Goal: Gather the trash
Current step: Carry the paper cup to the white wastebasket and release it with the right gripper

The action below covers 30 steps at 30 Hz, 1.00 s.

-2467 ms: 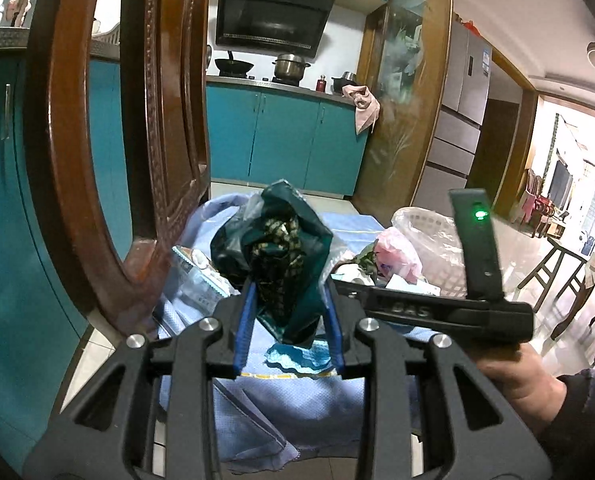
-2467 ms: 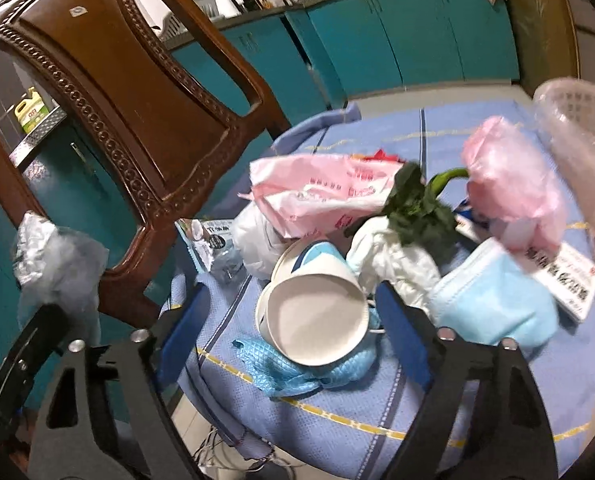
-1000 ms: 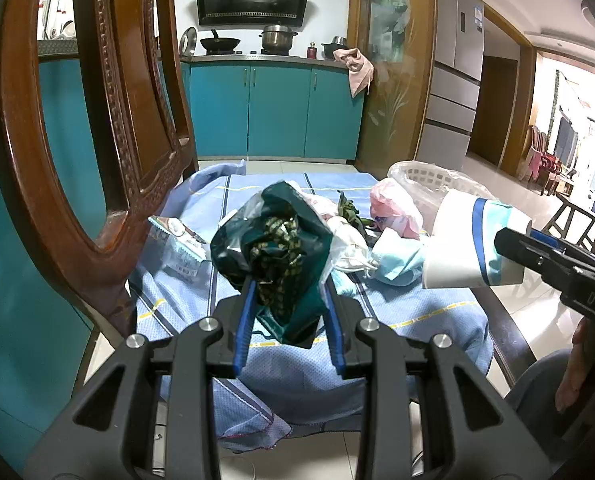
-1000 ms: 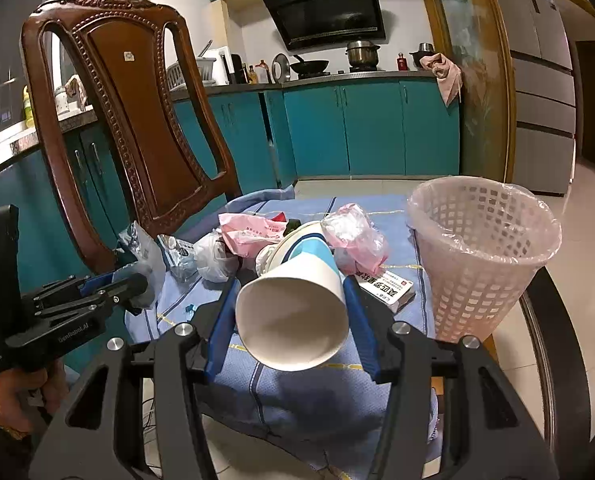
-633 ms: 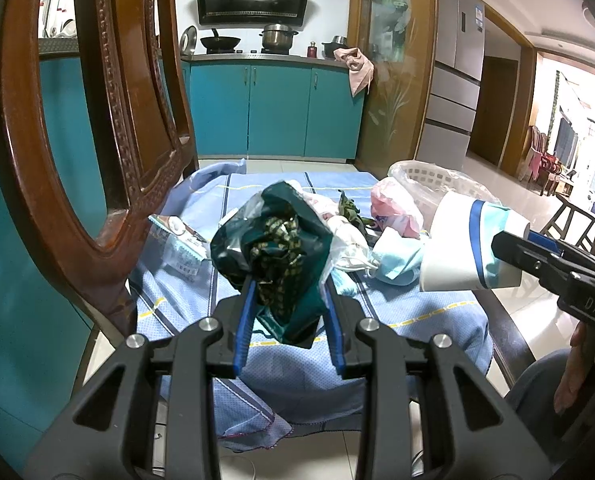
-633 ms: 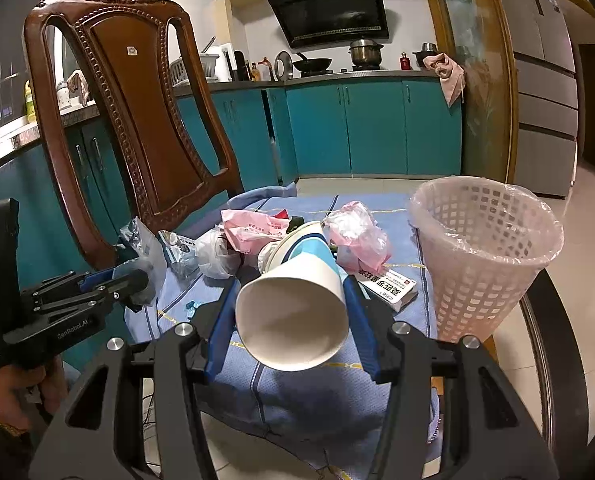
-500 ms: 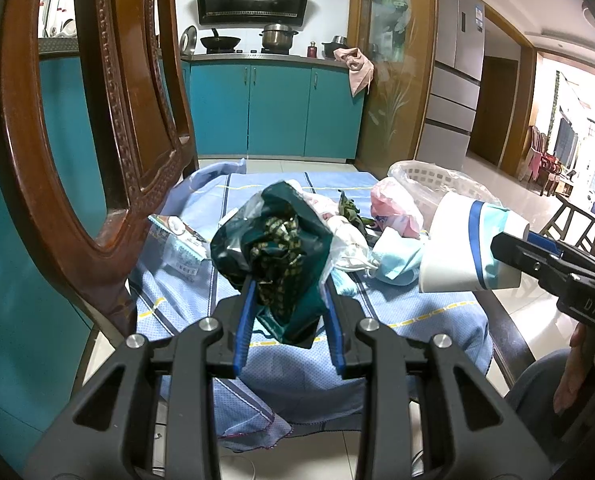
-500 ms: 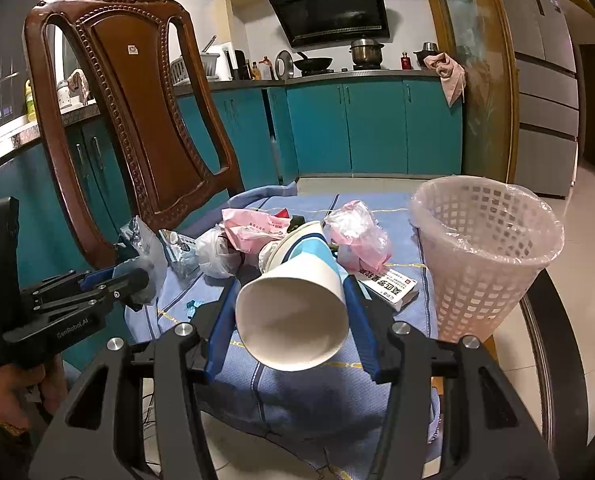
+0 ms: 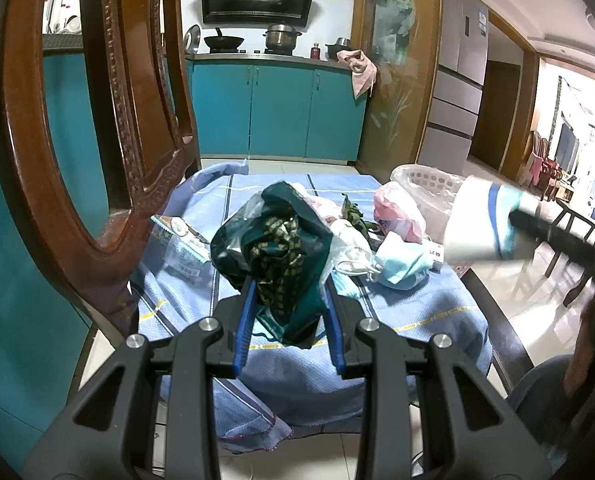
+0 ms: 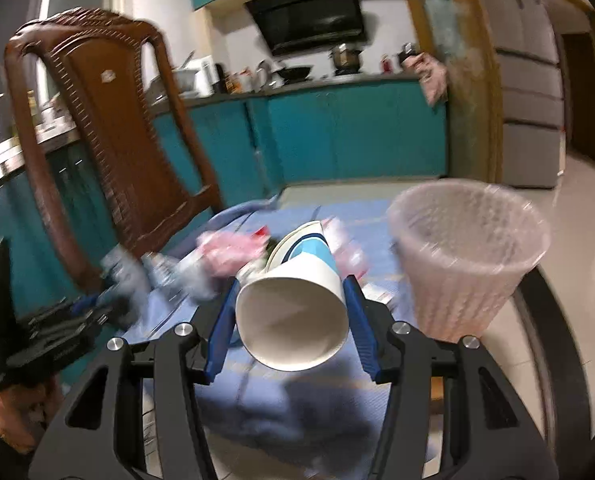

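The right claw (image 10: 289,316) is clamping a paper cup (image 10: 293,312), with the basket (image 10: 469,264) standing just right of it at the table's edge; the left claw (image 9: 289,320) is gripping a dark bag (image 9: 273,248).

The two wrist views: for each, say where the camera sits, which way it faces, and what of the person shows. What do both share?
Left wrist: on the left tongs, facing the kitchen over the table; they clamp a dark green bag; a blurred hand at right.
Right wrist: on the right tongs, facing the kitchen; they clamp a paper cup; a hand at lower left.
Shared: the basket, wooden chair, cup and table.
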{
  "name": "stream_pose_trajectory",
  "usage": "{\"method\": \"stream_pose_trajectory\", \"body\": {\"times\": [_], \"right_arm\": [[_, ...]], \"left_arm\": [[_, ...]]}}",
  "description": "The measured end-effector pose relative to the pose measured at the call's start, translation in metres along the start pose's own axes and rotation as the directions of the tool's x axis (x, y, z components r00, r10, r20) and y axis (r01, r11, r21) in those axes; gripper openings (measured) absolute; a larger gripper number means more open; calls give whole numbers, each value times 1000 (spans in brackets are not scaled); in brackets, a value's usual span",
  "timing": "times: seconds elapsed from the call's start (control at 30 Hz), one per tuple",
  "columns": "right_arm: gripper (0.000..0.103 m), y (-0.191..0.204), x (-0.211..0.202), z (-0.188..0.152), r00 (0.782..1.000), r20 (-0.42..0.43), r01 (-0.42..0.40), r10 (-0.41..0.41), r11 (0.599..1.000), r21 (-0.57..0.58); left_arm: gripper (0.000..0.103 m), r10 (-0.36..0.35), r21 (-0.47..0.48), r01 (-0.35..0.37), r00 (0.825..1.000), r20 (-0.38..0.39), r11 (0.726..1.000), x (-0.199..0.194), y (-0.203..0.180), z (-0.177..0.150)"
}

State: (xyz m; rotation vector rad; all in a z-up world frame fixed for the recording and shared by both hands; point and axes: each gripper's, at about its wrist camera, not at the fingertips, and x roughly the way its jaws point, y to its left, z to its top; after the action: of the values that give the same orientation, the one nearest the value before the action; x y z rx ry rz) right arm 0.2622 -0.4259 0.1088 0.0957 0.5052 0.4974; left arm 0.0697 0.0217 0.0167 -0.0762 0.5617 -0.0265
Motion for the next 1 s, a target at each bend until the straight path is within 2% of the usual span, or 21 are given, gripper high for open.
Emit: {"method": "stream_pose_trajectory", "body": {"times": [0.13, 0.27, 0.4, 0.47, 0.53, 0.6, 0.63, 0.67, 0.73, 0.83, 1.0], "right_arm": [[52, -35, 14, 43, 991, 57, 123, -124, 992, 18], [52, -79, 44, 77, 970, 61, 231, -236, 970, 81], [52, -126, 91, 85, 944, -11, 327, -328, 935, 141], [57, -144, 114, 78, 938, -89, 345, -335, 927, 148], [69, -146, 119, 69, 923, -126, 380, -365, 914, 140], [76, -139, 109, 62, 921, -139, 382, -363, 912, 152], [83, -133, 98, 59, 930, -126, 363, -345, 916, 171], [86, -124, 84, 54, 938, -101, 345, -331, 919, 190], [96, -111, 63, 46, 941, -60, 338, -333, 919, 201], [99, -92, 33, 20, 951, -34, 306, -306, 926, 221], [99, -84, 17, -5, 967, -97, 253, -235, 930, 267]], "left_arm": [[32, 1, -12, -1, 1000, -2, 1000, 3, 1, 1], [32, 3, -22, -3, 1000, -3, 1000, 5, 3, 2], [32, 8, -29, -9, 1000, -12, 1000, 9, 5, 3], [32, 10, -32, -11, 1000, -14, 999, 10, 5, 3], [32, 9, -32, -10, 1000, -19, 999, 12, 3, 3], [32, 9, -27, -9, 1000, -23, 1000, 12, 4, 3], [32, 9, -25, -10, 1000, -25, 1000, 13, 4, 3], [32, 10, -23, -11, 1000, -27, 1000, 14, 4, 3], [32, 9, -17, -9, 999, -36, 1000, 15, 2, 3], [32, 0, -1, 0, 999, -49, 1000, 17, -4, 3], [32, -56, 11, 56, 997, -57, 998, 17, -25, 19]]}}
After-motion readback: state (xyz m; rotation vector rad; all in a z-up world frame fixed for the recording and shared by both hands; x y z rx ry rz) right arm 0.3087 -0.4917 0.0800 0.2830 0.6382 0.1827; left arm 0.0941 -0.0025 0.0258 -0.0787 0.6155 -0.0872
